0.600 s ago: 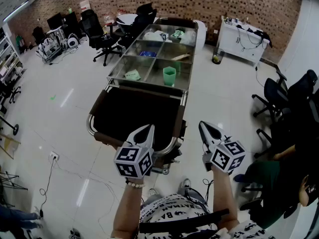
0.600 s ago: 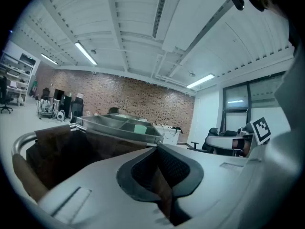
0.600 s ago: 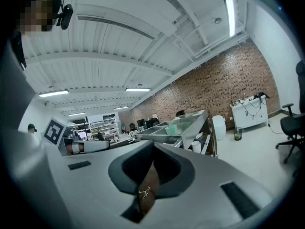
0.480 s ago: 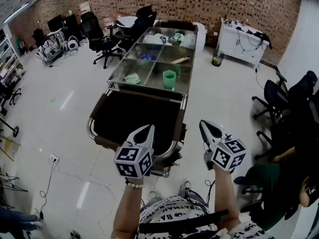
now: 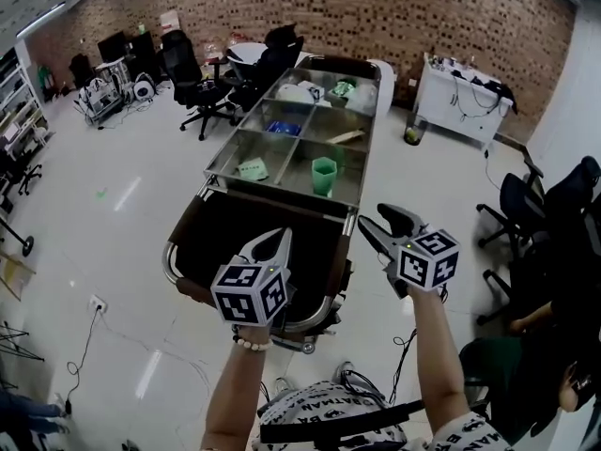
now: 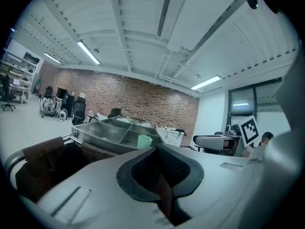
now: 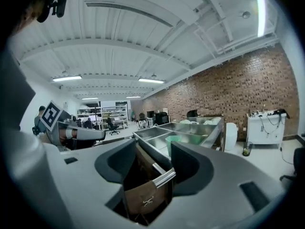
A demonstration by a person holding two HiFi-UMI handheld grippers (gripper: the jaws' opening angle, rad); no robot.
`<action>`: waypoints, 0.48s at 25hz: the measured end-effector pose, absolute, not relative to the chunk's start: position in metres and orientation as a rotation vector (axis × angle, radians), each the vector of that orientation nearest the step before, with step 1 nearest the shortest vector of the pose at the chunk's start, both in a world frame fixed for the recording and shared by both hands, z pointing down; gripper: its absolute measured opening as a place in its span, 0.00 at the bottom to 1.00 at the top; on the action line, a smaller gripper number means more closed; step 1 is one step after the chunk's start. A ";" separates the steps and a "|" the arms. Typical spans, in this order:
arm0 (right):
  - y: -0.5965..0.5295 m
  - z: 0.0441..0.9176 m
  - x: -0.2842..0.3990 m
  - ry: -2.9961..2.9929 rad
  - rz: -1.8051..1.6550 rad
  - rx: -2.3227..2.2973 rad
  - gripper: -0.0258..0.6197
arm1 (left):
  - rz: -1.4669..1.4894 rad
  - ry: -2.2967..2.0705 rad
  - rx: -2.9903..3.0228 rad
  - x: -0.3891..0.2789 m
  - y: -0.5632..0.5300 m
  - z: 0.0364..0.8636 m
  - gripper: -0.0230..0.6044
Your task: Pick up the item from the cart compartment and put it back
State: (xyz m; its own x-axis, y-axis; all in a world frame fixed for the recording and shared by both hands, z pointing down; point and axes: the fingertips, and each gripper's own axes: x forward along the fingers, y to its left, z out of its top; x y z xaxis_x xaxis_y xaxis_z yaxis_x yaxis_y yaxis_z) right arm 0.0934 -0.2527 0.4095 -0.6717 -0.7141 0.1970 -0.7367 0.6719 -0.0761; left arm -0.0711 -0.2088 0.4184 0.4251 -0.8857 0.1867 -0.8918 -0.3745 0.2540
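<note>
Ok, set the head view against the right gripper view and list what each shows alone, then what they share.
Head view only: the blue item in a middle-row compartment, and the person's forearms. Right gripper view only: the ceiling with its light strips. Both: the steel cart, the green cup standing in a near compartment, and the brick wall behind.

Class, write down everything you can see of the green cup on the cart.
The green cup is pale mint, plastic-looking, slightly tapered and open-topped. It stands upright, alone, on the floor of the near right compartment of the steel cart. Nothing else touches it, and whether it holds anything cannot be seen.
</note>
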 end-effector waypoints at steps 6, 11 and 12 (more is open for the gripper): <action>-0.307 0.406 0.071 -2.661 0.158 1.059 0.59 | 0.006 -1.562 2.352 -0.079 -0.242 0.407 0.04; -0.348 0.418 0.050 -2.574 0.129 0.956 0.67 | 0.005 -1.568 2.326 -0.084 -0.262 0.406 0.04; -0.355 0.421 0.046 -2.559 0.134 0.939 0.67 | 0.005 -1.569 2.318 -0.085 -0.264 0.406 0.04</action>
State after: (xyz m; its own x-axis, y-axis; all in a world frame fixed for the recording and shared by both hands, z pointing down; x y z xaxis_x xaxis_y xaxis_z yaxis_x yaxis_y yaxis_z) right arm 0.0458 -0.3554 0.4212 -0.6892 -0.5984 0.4087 -0.6379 0.7685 0.0496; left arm -0.0850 -0.2643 0.4064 0.3895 -0.9010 0.1909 -0.9021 -0.3315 0.2761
